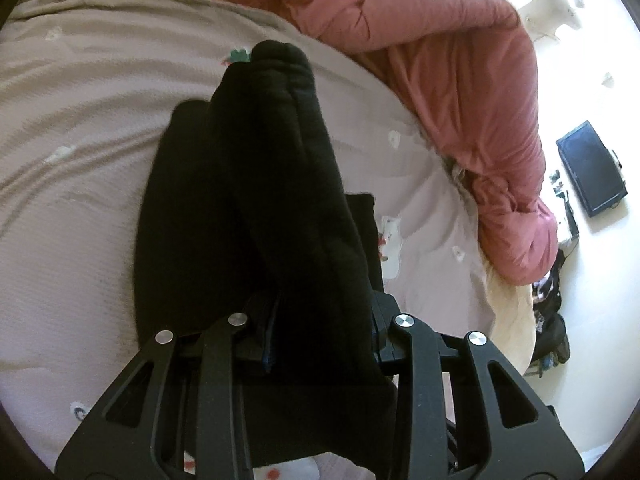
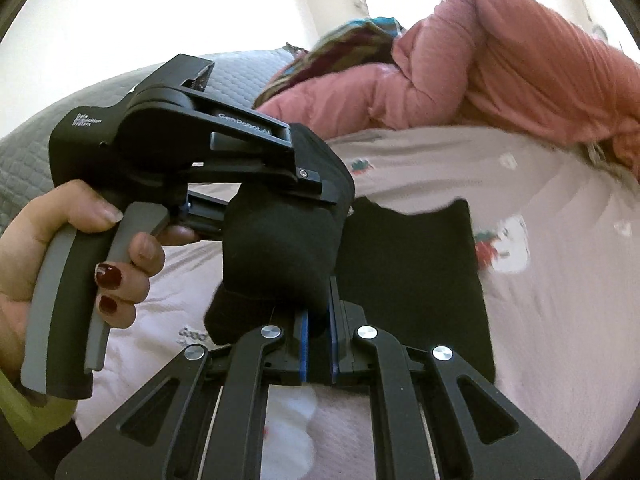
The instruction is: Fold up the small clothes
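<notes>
The black garment point(image 1: 280, 184) hides most of the left tongs point(image 1: 320, 320): their tips vanish under the cloth they clamp, and its folds are too dark to count. In the right view the right tongs point(image 2: 318, 336) pinch a bunched end of it between two blue pads point(image 2: 305, 344), nearly closed. The rest lies flat on the bed point(image 2: 560, 280), right of the tongs. One pink quilt point(image 1: 460, 80) is heaped at the far side. One hand point(image 2: 80, 256), cut off at the left edge, grips the left handle.
</notes>
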`<state>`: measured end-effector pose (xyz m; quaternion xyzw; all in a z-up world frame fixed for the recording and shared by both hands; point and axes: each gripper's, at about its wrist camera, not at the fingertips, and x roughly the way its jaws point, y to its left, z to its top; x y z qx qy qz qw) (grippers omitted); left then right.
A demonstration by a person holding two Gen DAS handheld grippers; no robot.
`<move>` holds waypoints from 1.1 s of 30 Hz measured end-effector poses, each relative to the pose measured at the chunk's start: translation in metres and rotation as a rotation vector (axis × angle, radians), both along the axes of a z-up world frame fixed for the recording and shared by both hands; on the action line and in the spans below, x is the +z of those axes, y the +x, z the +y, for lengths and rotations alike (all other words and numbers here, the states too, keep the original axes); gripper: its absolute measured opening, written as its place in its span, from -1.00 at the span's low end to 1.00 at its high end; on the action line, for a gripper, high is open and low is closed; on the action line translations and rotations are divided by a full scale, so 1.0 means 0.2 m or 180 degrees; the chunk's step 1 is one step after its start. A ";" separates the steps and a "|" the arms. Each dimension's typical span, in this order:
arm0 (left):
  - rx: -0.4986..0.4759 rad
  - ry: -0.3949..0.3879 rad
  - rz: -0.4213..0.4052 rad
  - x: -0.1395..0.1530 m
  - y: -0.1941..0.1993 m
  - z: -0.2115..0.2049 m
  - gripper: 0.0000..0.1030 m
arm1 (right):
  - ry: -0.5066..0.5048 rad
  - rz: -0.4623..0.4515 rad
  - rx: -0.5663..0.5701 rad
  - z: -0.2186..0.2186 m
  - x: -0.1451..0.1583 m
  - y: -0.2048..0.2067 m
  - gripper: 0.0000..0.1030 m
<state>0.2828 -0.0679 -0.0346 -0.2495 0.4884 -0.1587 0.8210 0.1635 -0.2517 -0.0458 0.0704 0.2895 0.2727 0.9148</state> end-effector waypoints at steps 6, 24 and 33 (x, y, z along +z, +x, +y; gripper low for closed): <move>-0.0101 0.0101 0.0044 -0.06 0.02 -0.07 -0.50 | 0.0090 0.0294 -0.0089 -0.08 -0.08 0.03 -0.87; 0.0116 0.0588 -0.0434 -0.02 -0.22 0.16 0.12 | 0.0436 0.0809 -0.0244 -0.25 -0.20 0.06 -0.72; 0.0091 0.0734 -0.0452 -0.13 -0.30 0.19 0.13 | 0.0705 0.0894 -0.0234 -0.34 -0.15 0.02 0.11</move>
